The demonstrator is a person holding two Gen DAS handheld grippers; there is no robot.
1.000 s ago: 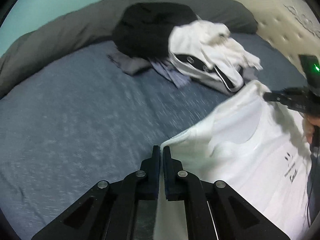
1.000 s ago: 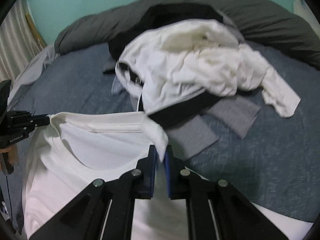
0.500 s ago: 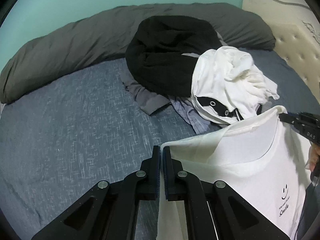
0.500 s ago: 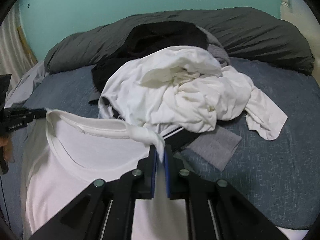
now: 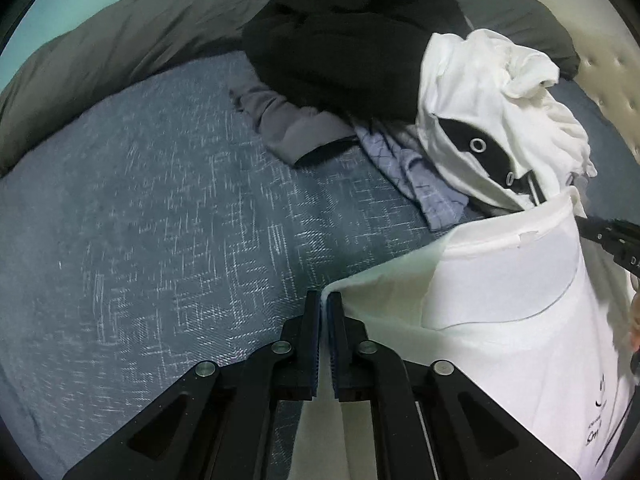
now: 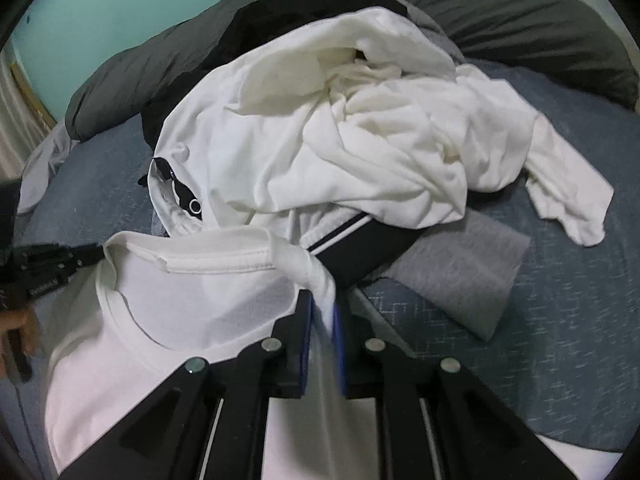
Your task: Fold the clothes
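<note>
- A home bedroom.
- A bed with a blue-grey sheet (image 5: pixel 160 220) and dark grey duvet (image 6: pixel 540 20).
- A tufted cream headboard (image 5: pixel 612 92).
- A teal wall (image 6: pixel 120 0).

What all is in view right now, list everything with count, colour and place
T-shirt: one, white, held up by its shoulders between both grippers.
Clothes pile: one heap, white, black, grey and pale blue garments, middle of the bed.
Bed cover: one, blue-grey, under everything.
Duvet: one, dark grey, along the far edge.
Headboard: one, cream, tufted, far right in the left wrist view.
Wall: teal, behind the bed.
Left gripper: black, shut on the T-shirt.
Right gripper: black, shut on the T-shirt.
</note>
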